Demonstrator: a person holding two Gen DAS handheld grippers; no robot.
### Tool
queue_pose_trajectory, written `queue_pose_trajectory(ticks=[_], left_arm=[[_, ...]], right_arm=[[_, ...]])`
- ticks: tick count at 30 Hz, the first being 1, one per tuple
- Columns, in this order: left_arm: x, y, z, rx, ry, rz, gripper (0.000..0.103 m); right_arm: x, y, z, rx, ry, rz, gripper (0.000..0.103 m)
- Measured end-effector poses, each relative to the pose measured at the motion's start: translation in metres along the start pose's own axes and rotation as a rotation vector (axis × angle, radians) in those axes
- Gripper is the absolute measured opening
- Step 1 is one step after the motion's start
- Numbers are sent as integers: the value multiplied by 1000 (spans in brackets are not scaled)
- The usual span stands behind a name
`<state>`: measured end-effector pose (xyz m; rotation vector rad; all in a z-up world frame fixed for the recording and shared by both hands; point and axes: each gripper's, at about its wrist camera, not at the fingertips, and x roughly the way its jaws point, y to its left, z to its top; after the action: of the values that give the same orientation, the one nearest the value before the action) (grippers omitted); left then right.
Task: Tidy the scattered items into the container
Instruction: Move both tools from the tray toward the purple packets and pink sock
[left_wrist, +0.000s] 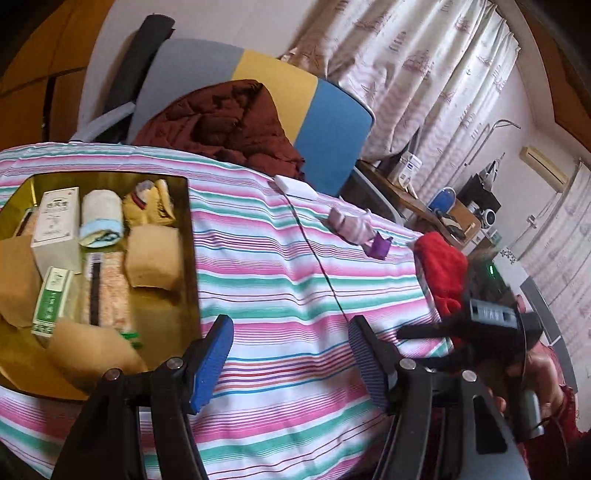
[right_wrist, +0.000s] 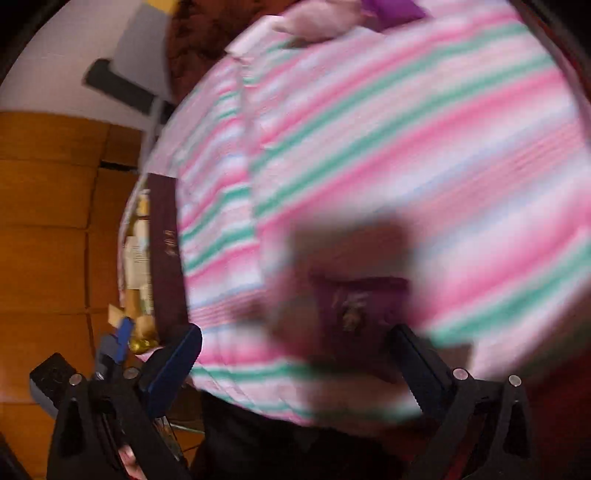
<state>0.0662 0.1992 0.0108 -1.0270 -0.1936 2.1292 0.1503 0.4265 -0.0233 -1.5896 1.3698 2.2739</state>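
Observation:
A gold-lined box (left_wrist: 190, 236) sits at the left of the striped table, holding cartons, tan packets and rolled cloths. My left gripper (left_wrist: 291, 354) is open and empty just right of the box. A pale pink cloth (left_wrist: 352, 223) and a small purple item (left_wrist: 380, 247) lie at the far right of the table. My right gripper (right_wrist: 299, 354) is open over the striped cloth; a blurred purple packet (right_wrist: 356, 306) lies between its fingers, apart from both pads. The box's dark side (right_wrist: 166, 258) shows at left in the right wrist view. The right gripper also shows in the left wrist view (left_wrist: 417, 332).
A chair (left_wrist: 295, 107) with a dark red jacket (left_wrist: 229, 122) stands behind the table. A red cloth (left_wrist: 443, 269) hangs at the table's right edge. A cable (left_wrist: 317, 254) runs across the striped cloth (left_wrist: 277, 280). Wooden floor (right_wrist: 48, 221) lies left.

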Motion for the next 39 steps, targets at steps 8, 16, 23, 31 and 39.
queue_pose_trajectory(ticks=[8,16,23,31,39], left_arm=[[23,-25,4,80,36,-2,66],[75,-55,-1,107,143,-64,67],[111,-90,-11,235,201,-86,67],[141,-96,-22,261,264,-133,67],[146,-102,-24,285,239,-147,68]], right_arm=[[-31,30,42,-156,-240,-15,102],[-79,-13,122,-208,-492,-345,102],[-51,-37,182,-321,-472,-554,102],[-25,-59,218,-310,-437,-546,81],[-26,-65,219,-266,-388,-441,55]])
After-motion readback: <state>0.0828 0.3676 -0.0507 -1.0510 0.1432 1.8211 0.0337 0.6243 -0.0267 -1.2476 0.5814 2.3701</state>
